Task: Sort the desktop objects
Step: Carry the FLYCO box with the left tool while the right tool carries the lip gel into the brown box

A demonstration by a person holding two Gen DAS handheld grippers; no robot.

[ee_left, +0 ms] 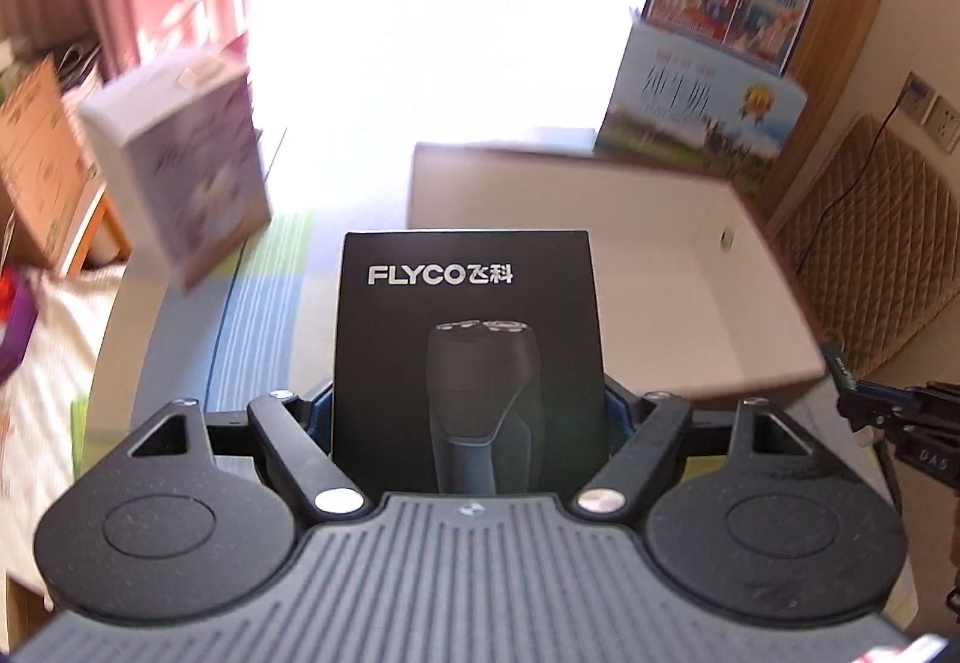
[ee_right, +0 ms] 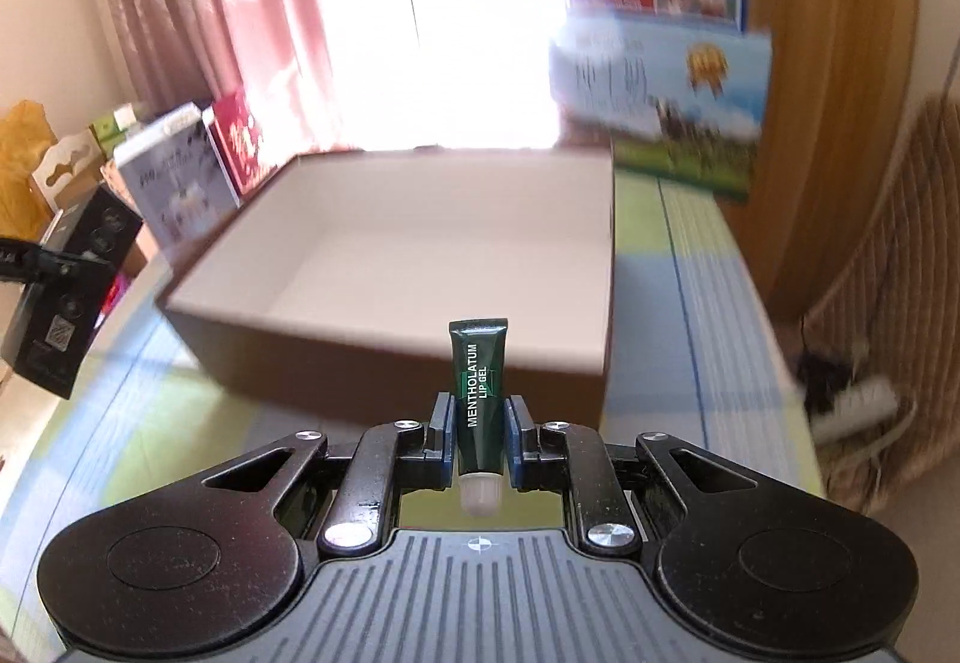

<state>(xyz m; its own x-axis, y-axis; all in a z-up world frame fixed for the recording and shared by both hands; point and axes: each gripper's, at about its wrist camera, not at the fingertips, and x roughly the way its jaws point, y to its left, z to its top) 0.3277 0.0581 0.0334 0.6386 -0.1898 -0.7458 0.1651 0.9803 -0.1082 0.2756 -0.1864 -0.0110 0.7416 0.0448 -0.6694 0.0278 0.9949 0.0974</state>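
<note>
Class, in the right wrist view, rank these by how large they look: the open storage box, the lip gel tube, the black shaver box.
1. Open storage box, largest by far.
2. Black shaver box, partly cut off at the left edge.
3. Lip gel tube, smallest although nearest, held in the right claw.

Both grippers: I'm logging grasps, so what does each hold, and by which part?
The left gripper holds the black FLYCO shaver box by its lower side edges. The right gripper holds the green lip gel tube near its cap end.
</note>
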